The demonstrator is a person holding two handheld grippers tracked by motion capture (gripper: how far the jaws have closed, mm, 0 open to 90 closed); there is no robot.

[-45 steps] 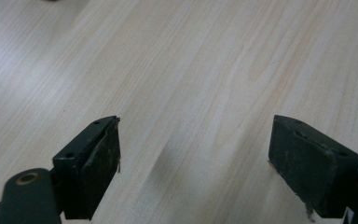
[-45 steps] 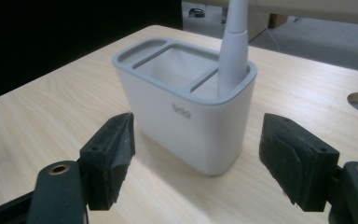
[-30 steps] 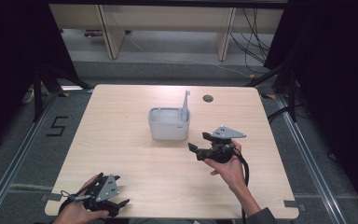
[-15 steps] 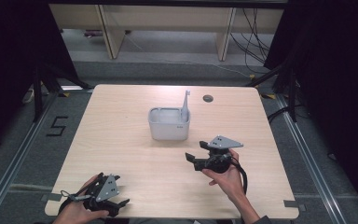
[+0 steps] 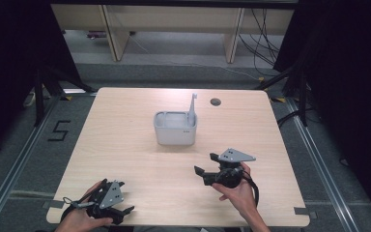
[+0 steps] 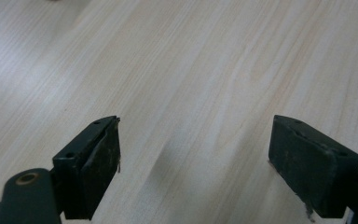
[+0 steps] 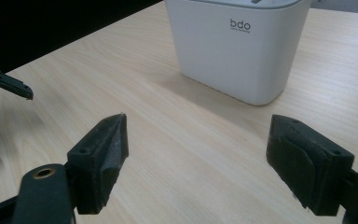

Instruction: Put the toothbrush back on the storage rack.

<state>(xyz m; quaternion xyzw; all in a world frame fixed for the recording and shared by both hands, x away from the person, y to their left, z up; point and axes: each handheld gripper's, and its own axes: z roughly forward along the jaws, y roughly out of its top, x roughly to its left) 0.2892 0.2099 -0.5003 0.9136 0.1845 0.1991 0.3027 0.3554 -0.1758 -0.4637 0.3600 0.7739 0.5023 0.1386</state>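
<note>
A white rectangular tub [image 5: 175,128] marked "bdo" [image 7: 235,44] stands at the middle of the wooden table [image 5: 121,145]. A thin grey upright piece [image 5: 192,107] rises from its right side. My right gripper [image 5: 206,163] is held just above the table, in front of the tub and to its right. It points left toward the tub, open and with nothing in it [image 7: 196,154]. My left gripper [image 5: 122,197] rests at the near left corner. Its jaws stand open over bare wood [image 6: 196,149].
A small dark round hole [image 5: 215,102] sits in the table behind the tub on the right. In the right gripper view the other gripper's [image 7: 2,81] jaws show at the far left. Dark floor and shelving legs surround the table.
My right gripper has drawn back from the tub toward the table's near edge and dropped a little lower. The left gripper has stayed put.
</note>
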